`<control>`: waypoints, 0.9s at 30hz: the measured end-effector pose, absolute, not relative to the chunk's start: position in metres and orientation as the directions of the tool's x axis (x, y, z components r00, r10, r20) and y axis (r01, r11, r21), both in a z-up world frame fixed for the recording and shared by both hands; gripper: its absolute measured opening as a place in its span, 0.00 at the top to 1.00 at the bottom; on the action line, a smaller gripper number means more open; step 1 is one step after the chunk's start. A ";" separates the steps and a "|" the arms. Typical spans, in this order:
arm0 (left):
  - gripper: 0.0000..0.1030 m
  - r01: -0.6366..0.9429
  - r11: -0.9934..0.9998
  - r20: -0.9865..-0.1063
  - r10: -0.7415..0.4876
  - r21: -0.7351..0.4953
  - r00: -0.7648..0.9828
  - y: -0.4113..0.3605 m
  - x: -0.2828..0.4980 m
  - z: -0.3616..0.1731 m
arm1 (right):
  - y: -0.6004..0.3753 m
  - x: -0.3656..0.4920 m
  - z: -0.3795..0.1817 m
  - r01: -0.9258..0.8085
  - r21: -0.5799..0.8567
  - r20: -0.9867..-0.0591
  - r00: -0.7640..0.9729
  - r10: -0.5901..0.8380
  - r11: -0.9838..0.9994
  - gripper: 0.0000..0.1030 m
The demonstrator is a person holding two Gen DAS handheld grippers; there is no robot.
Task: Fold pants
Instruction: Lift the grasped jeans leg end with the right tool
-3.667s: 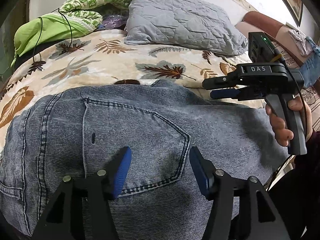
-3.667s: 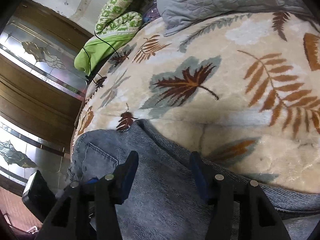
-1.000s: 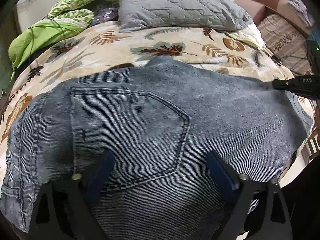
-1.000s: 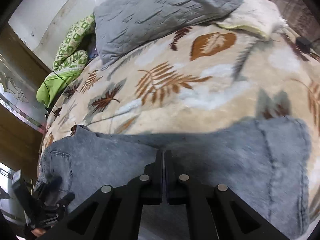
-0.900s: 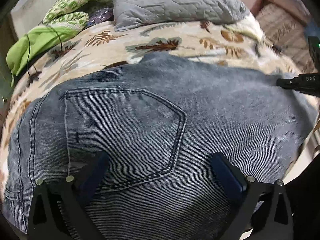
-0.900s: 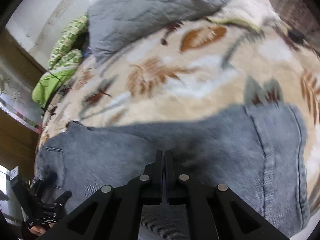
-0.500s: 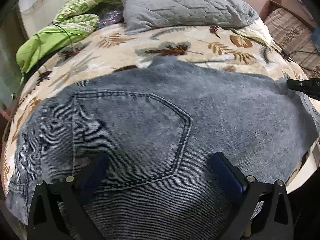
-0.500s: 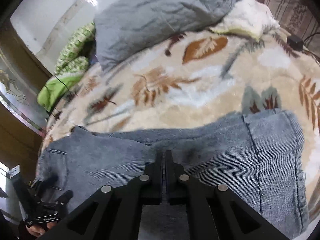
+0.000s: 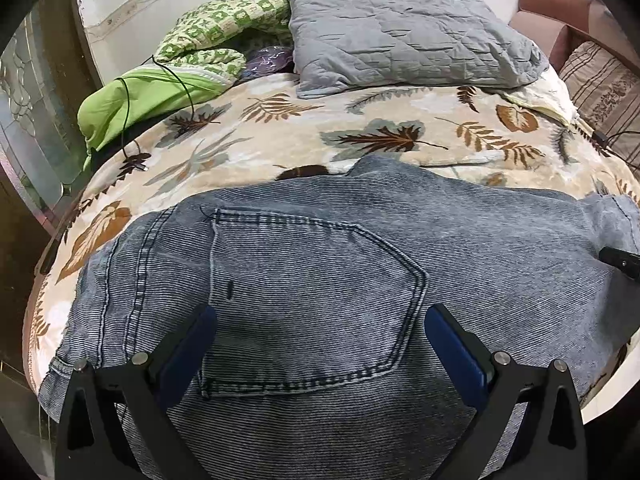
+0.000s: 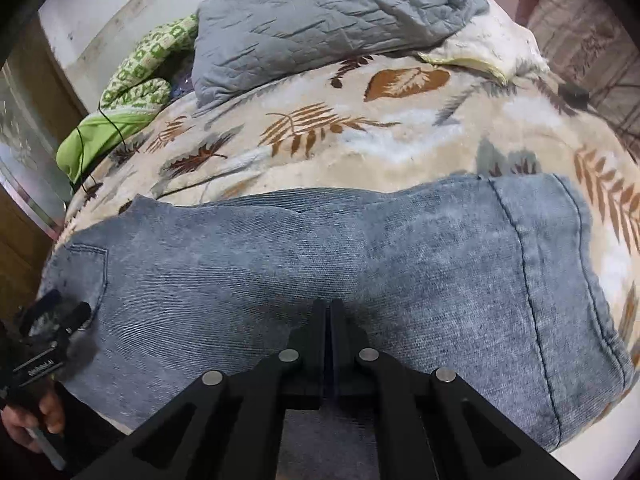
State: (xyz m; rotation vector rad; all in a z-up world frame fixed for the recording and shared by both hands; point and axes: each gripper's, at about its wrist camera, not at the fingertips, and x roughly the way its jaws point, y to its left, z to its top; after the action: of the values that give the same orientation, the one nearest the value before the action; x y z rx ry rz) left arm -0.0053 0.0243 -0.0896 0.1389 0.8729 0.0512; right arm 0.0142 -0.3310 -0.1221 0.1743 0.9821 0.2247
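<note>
Left wrist view first. Faded blue-grey denim pants [image 9: 320, 280] spread flat across the near part of a cream plush blanket with brown and grey leaf print [image 9: 280, 136], back pocket [image 9: 312, 304] facing up, stitched outline clear, small dark mark on it. Left gripper [image 9: 320, 340] poised over that pocket, blue-padded fingers [image 9: 188, 344] spread wide to either side of it, nothing caught between them — released, though whether the tips touch the cloth cannot be told. Far right edge: black tip of the right gripper [image 9: 620, 260] poking in over the denim, near a hemmed leg end. Beyond the pants: grey quilted pillow [image 9: 400, 36] at the head of the bed, green-and-white patterned cloth [image 9: 208, 44] with a lime green bundle [image 9: 132, 96] to its left, thin black cable [image 9: 168, 80] draped across them. Striped brown cushion [image 9: 604, 92] at the right.

Right wrist view now. Same pants [image 10: 320, 248] running left to right across the blanket [image 10: 400, 136], hemmed leg end to the right with a long seam line, pocket corner far left. Right gripper [image 10: 329, 320] low over the middle of the denim, black fingers [image 10: 318, 344] clenched tight together, no fold of cloth visibly pinched between them. Bottom left: left gripper [image 10: 60, 312] with its jaws apart at the pocket, a hand [image 10: 36, 416] wrapped round its handle. Grey pillow [image 10: 320, 16] and green patterned cloth [image 10: 144, 76] behind.
</note>
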 end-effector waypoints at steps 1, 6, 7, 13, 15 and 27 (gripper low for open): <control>0.00 0.005 0.989 -0.755 0.109 0.147 0.646 0.024 -0.006 -0.089 | -0.332 0.015 -0.123 -0.107 0.252 -0.797 0.540 0.269 0.962 0.96; 0.00 -0.043 0.983 -0.704 0.160 0.181 0.692 0.028 -0.010 -0.078 | -0.337 0.015 -0.127 -0.098 0.291 -0.771 0.565 0.294 0.952 0.96; 0.00 -0.058 0.980 -0.688 0.174 0.188 0.705 0.030 -0.011 -0.074 | -0.335 0.014 -0.127 -0.102 0.282 -0.770 0.569 0.288 0.954 0.96; 0.00 -0.147 0.971 -0.633 0.234 0.188 0.738 0.045 -0.013 -0.061 | -0.323 0.011 -0.126 -0.146 0.188 -0.764 0.600 0.238 0.971 0.96; 0.00 -0.164 0.970 -0.629 0.242 0.181 0.739 0.049 -0.013 -0.060 | -0.323 0.013 -0.126 -0.140 0.194 -0.768 0.594 0.239 0.971 0.96; 0.00 -0.185 0.966 -0.607 0.258 0.181 0.752 0.054 -0.015 -0.056 | -0.328 0.021 -0.130 -0.115 0.257 -0.772 0.573 0.276 0.959 0.96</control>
State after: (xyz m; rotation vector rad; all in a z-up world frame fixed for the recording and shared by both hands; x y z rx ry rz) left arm -0.0148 0.0538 -0.0561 0.1122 0.6785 0.2428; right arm 0.0213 -0.3282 -0.1296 0.1867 0.9348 0.2304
